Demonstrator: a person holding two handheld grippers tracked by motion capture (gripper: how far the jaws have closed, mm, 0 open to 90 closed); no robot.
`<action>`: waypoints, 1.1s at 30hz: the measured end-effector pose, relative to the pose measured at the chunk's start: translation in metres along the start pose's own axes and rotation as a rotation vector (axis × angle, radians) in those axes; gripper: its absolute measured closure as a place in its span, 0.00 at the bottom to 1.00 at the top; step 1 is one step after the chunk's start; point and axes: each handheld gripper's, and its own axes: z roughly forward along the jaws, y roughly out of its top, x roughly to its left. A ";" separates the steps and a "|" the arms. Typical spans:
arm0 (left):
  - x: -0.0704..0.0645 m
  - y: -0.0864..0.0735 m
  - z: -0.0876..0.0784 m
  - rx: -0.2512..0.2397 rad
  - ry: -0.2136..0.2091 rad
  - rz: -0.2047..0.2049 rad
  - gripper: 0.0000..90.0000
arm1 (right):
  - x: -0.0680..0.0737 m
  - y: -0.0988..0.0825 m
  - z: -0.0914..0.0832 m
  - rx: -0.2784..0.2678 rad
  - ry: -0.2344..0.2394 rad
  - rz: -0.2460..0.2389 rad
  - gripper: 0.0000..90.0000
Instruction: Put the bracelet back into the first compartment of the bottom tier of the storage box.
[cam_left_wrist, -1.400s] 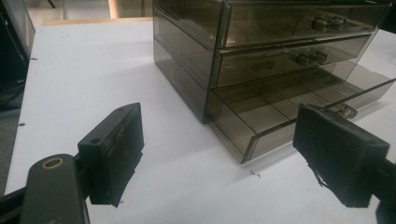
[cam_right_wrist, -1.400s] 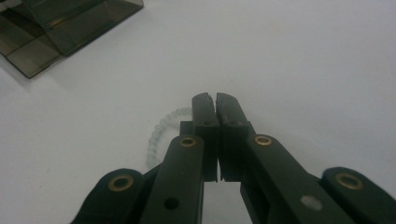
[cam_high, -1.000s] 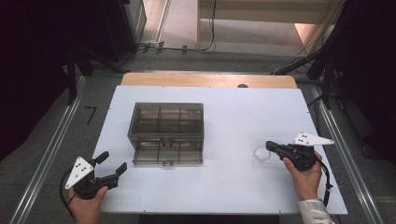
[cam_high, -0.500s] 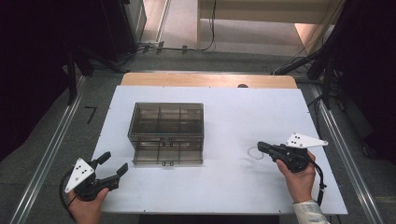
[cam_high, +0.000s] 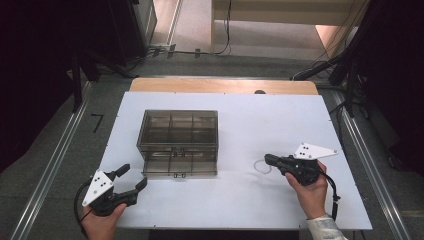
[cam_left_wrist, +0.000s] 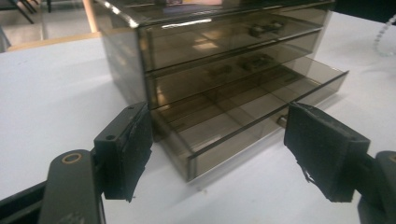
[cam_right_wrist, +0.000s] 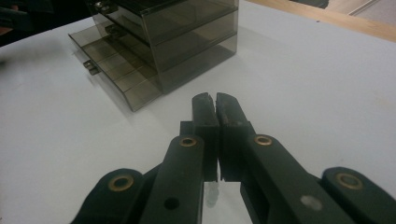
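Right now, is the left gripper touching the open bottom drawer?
Apart. In the left gripper view, the left gripper has its jaws spread wide, and white table shows between each pad and the bottom drawer. The high view also shows a gap.

White worktop (cam_high: 280, 120) lay over wooden board, bare wood showing along far edge. Smoky transparent drawer box (cam_high: 178, 142) stood left of centre, bottom drawer (cam_high: 180, 168) pulled out toward near edge. Left gripper (cam_high: 131, 177) sat near front-left corner, held in hand (cam_high: 102, 222), jaws spread wide, pointing toward box. Right gripper (cam_high: 266, 160) lay at right, held in hand (cam_high: 311, 190), jaws drawn together, tips at small pale ring-shaped item (cam_high: 260, 166) on worktop; contact unclear. Grey floor, metal rails flanked worktop.
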 end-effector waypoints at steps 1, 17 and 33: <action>-0.002 0.001 0.001 0.000 -0.007 0.005 0.27 | 0.001 0.001 0.001 0.000 0.002 -0.004 0.96; -0.026 0.012 0.013 0.005 -0.082 0.052 0.30 | 0.021 0.013 0.010 -0.008 0.061 -0.053 0.96; -0.036 0.014 0.018 0.011 -0.131 0.059 0.32 | 0.052 0.034 0.039 -0.002 0.148 -0.115 0.96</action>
